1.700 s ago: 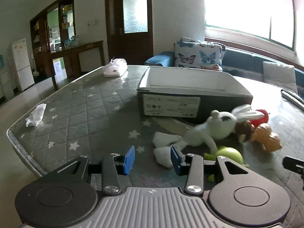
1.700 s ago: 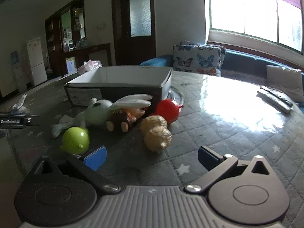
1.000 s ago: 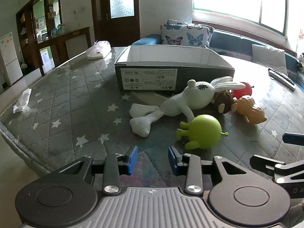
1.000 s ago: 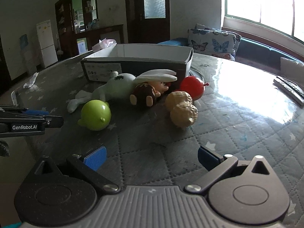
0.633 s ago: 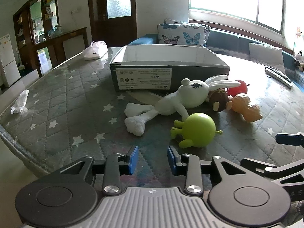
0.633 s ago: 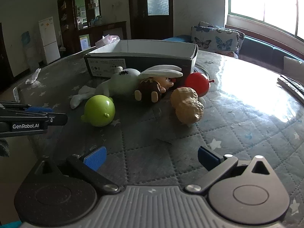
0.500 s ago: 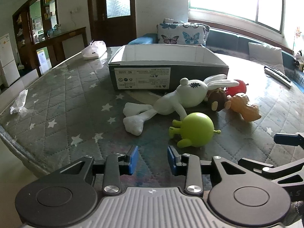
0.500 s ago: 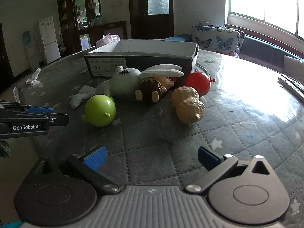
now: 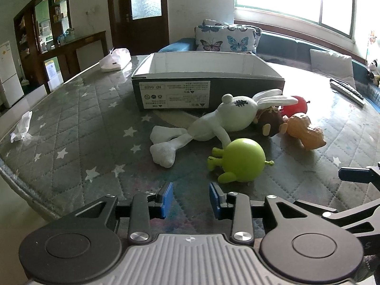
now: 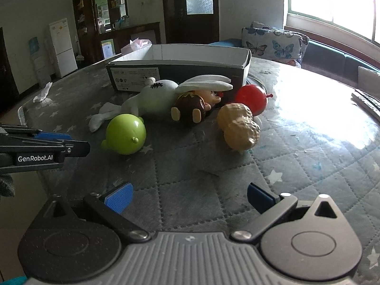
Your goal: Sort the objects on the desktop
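Left gripper point(image 9: 190, 200) held low and level over the near edge of the table point(image 9: 78, 128), aimed at the box point(image 9: 206, 89); jaws a small gap apart, holding nothing, touching nothing. Right gripper point(image 10: 188, 197) also low and level, farther right, aimed toward the toy cluster in front of the box; jaws spread wide, empty. Green round toy point(image 9: 242, 163) lies on the table nearest, in front of the box and just ahead-right of the left jaws, apart from them. White rabbit plush point(image 9: 213, 123) lies between green toy and box, ears toward the box's right corner. Brown figure point(image 9: 270, 121) touches the rabbit's head on the right; red ball toy point(image 9: 296, 105) is behind it near the box's corner; peanut-shaped toy point(image 9: 306, 134) right of the brown figure. Box is open-topped, inside not visible.
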Demonstrator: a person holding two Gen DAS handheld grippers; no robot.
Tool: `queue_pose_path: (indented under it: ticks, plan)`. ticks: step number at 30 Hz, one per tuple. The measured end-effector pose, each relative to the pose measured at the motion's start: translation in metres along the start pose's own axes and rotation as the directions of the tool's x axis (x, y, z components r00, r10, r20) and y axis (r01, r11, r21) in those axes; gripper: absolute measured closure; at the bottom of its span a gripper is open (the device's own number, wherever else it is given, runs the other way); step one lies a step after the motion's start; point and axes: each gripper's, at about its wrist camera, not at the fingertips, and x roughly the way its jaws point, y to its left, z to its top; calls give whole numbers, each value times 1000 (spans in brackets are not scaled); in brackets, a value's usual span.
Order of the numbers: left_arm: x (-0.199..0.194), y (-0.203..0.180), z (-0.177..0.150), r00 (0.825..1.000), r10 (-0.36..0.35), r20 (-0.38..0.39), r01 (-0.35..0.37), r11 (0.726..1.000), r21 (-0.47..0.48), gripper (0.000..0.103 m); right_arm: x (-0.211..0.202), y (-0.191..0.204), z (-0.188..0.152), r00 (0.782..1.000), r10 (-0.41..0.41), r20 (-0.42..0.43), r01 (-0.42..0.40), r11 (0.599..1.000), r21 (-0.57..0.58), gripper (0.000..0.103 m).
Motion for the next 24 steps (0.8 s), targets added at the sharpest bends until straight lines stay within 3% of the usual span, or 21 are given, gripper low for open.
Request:
queue_pose_path:
  ticks: [24]
  plan:
    - [6,-1,4,1000,-7,-22,7,1000,2,66,9,5,5,1000,18,-19,-18,1000,-18,0]
